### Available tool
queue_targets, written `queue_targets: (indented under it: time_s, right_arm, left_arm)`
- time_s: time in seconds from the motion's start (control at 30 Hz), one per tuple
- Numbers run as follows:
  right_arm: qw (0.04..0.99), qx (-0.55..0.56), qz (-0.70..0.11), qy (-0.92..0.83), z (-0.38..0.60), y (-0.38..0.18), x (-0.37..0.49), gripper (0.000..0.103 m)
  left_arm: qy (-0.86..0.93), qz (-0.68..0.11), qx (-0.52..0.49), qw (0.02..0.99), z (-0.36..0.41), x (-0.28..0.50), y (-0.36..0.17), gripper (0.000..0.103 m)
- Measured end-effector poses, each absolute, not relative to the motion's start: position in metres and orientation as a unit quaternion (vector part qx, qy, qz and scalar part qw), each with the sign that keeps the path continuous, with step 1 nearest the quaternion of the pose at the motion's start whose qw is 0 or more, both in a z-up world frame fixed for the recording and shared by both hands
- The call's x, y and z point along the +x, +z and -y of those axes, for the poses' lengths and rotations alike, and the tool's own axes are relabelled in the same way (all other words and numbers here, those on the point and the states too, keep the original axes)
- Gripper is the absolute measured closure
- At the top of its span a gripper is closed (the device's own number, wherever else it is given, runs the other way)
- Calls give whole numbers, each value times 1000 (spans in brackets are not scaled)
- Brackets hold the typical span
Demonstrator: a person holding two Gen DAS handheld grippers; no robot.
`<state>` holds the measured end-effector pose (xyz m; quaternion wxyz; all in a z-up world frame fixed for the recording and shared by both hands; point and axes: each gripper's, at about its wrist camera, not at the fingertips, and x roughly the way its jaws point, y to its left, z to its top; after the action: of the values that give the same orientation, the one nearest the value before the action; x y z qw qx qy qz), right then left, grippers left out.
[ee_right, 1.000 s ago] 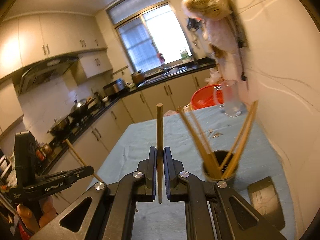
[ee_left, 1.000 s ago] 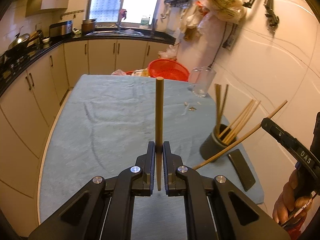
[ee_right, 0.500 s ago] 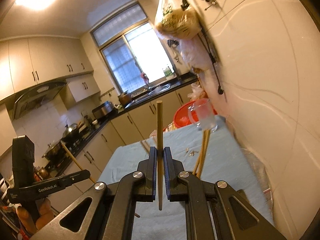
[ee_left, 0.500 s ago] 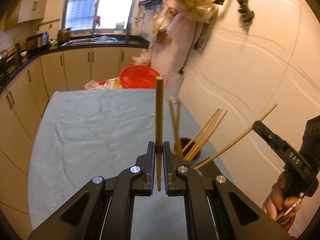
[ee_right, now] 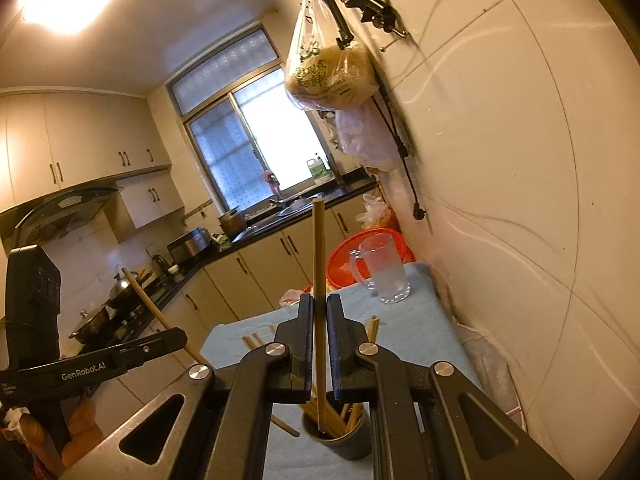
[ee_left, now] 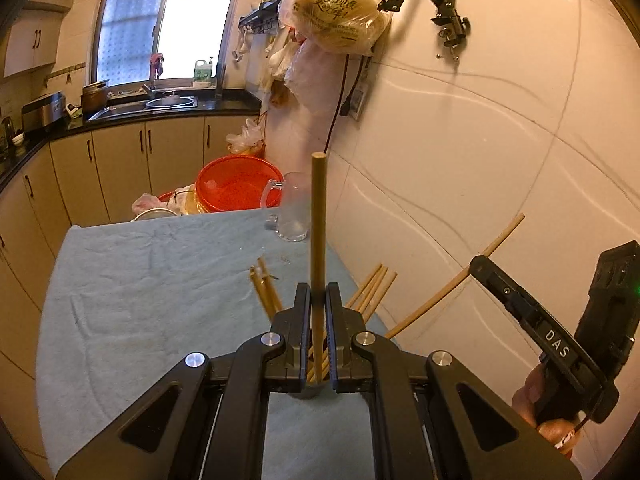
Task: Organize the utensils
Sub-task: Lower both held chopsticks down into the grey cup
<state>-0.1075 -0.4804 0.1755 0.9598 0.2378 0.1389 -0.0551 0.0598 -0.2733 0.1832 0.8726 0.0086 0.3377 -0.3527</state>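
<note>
L gripper [ee_left: 318, 300] is clamped on 1 chopstick [ee_left: 318, 240], jaws pinched tight w/ the stick standing up between them and its lower end poking out below the pads. R gripper [ee_right: 319, 308] is likewise closed on its own chopstick [ee_right: 319, 264], held upright, bottom tip hanging right over the mouth of the dark holder cup [ee_right: 344, 438]. In the L wrist view the R gripper [ee_left: 478, 265] shows at the right edge w/ its stick slanting up toward the wall, a hand [ee_left: 552, 424] wrapped round its handle; in the R wrist view the L gripper [ee_right: 182, 334] shows at the left, its stick also slanted. The cup sits near the right edge of the table's blue cloth [ee_left: 140, 292], close to the wall, w/ several chopsticks [ee_right: 340, 416] already fanned out in it. At the cloth's far right corner stands a clear glass mug [ee_left: 294, 208], and just beyond the far edge an orange basin [ee_left: 236, 188].
</note>
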Motion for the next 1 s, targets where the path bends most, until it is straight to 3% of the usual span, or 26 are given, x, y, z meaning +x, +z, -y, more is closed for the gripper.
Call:
queue_targets:
  time_s: [0.5, 1.0]
  right_arm:
    - [951, 227, -199, -60, 477, 120, -64, 95]
    - [946, 201, -244, -70, 461, 85, -44, 95]
  left_arm:
    - [-327, -378, -6, 866, 286, 97, 111, 96]
    - [-317, -376, -1, 871, 276, 93, 87, 96]
